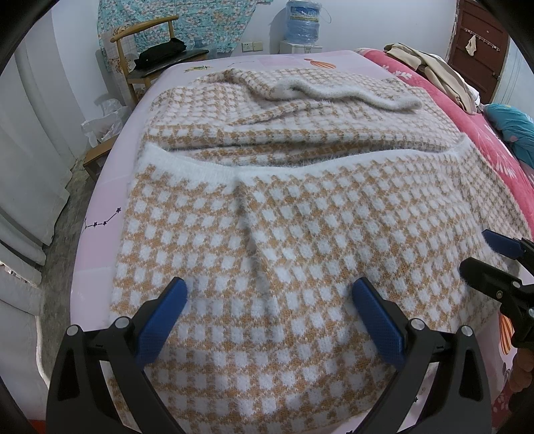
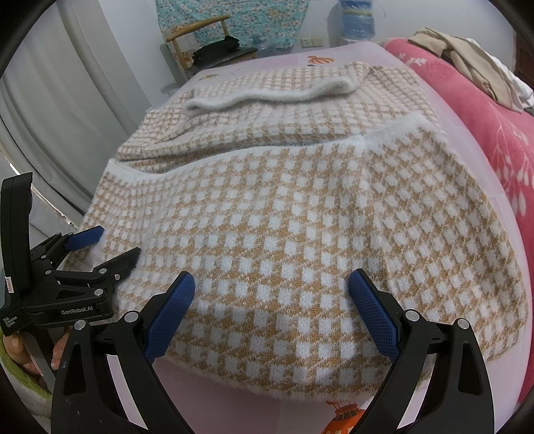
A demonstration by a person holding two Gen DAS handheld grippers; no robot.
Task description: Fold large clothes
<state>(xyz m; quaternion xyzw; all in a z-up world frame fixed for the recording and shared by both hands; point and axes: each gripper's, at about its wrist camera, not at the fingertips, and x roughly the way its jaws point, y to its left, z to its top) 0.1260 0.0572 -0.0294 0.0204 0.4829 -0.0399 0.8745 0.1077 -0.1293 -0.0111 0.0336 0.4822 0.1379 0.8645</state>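
Both pairs of blue fingers stand wide apart and hold nothing. The left gripper (image 1: pixel 269 293) hovers over the near part of the checked sweater (image 1: pixel 287 240), with its pads just above or maybe lightly on the knit; I cannot tell if they touch. The right gripper (image 2: pixel 272 290) is also spread wide, near the front hem of the same sweater (image 2: pixel 293 233). In the left wrist view the right gripper comes in at 3 o'clock, and in the right wrist view the left gripper (image 2: pixel 106 243) is seen at 9 o'clock at the sweater's side edge.

Going outward, the sweater lies on the pink bed sheet (image 1: pixel 100 240) and fills the middle of each view. Its lower part, with the fluffy white band (image 1: pixel 187 160), is already turned up over the body, and one sleeve with a white cuff (image 1: pixel 350 91) lies across the top at 12 o'clock. So I judge that the sleeve fold and one fold of the body are done. What seems left is one more fold to make a compact packet, and some smoothing of the wrinkle in the middle.

Further away, at 11 o'clock stands a wooden chair (image 1: pixel 147 40), at 12 o'clock a water bottle (image 1: pixel 303 21), and at 2 o'clock a red blanket (image 1: pixel 467 110) with other clothes (image 1: pixel 430 70) on it.
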